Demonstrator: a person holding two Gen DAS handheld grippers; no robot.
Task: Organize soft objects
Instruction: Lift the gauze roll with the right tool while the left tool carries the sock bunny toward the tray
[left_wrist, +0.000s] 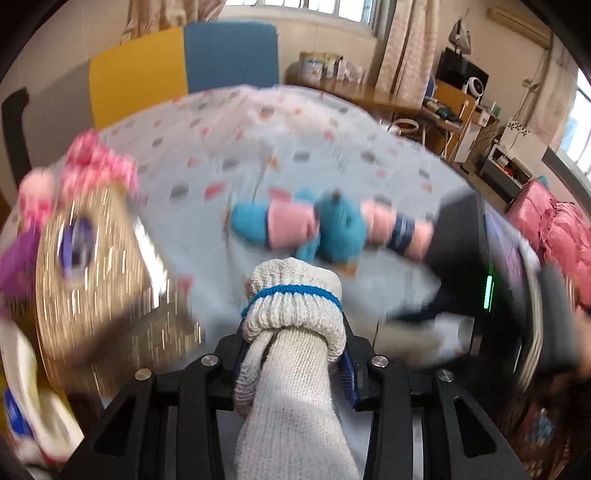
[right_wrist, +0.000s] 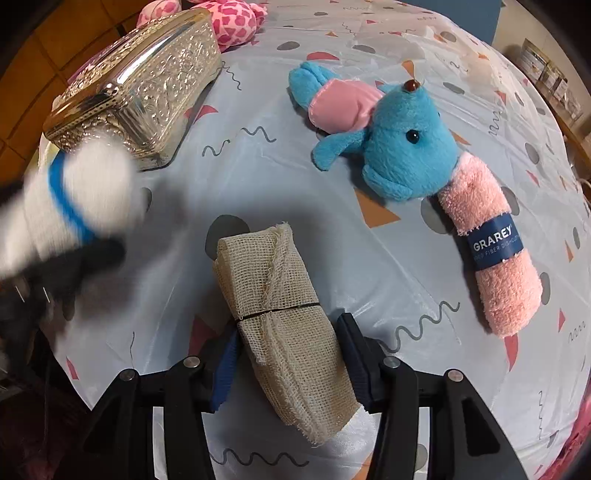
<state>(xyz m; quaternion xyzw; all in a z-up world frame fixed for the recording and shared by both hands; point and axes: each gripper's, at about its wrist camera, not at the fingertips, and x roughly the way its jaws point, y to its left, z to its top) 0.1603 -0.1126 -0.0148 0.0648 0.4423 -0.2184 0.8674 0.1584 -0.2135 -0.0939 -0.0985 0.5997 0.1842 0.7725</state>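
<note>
Your left gripper (left_wrist: 295, 354) was clenched on the rolled white knitted glove with a blue band (left_wrist: 291, 332), bottom centre. Your right gripper (right_wrist: 291, 354) straddled the coarse beige gauze roll (right_wrist: 284, 314), lower centre; whether its pads pressed it, I could not tell. You did best to squeeze that loose weave mid-roll, well clear of the embossed metal box (right_wrist: 140, 85) at upper left.

Bright windows (left_wrist: 317, 7) with long curtains (left_wrist: 406, 48) light the room. A wooden shelf (left_wrist: 454, 107) stands by the wall.
</note>
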